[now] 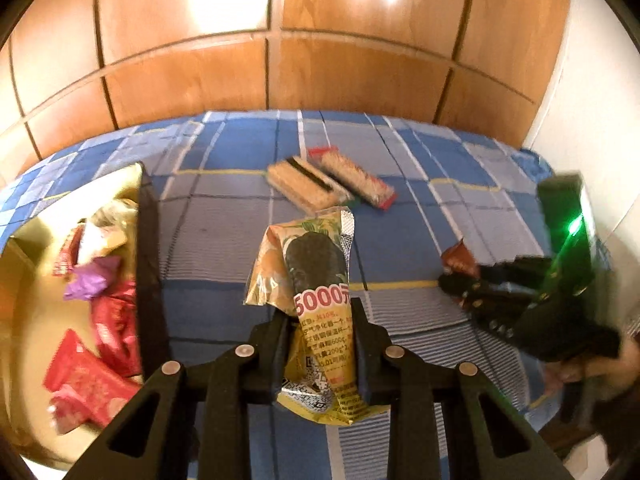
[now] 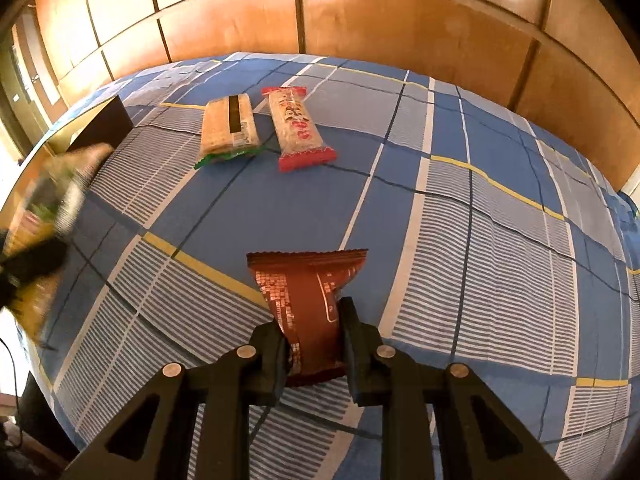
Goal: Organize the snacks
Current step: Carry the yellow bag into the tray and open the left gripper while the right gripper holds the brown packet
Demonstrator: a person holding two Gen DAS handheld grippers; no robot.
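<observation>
My left gripper (image 1: 320, 312) is shut on a yellow snack packet (image 1: 316, 264) with a dark picture, held above the blue checked bedsheet (image 1: 224, 248). In the right wrist view my right gripper (image 2: 309, 316) is shut on a brown snack packet (image 2: 304, 292), also held over the sheet. Two cracker packets lie side by side farther back: one with green ends (image 2: 230, 124) and one with red ends (image 2: 296, 124). A box (image 1: 150, 260) with black walls and a gold lining stands at the left and holds several red and purple packets (image 1: 92, 380).
Wooden panelled doors (image 1: 280, 72) rise behind the bed. From the left wrist view the right gripper (image 1: 500, 292) shows at the right edge with its brown packet (image 1: 460, 260). The left gripper (image 2: 36, 260) is a blur at the left of the right wrist view.
</observation>
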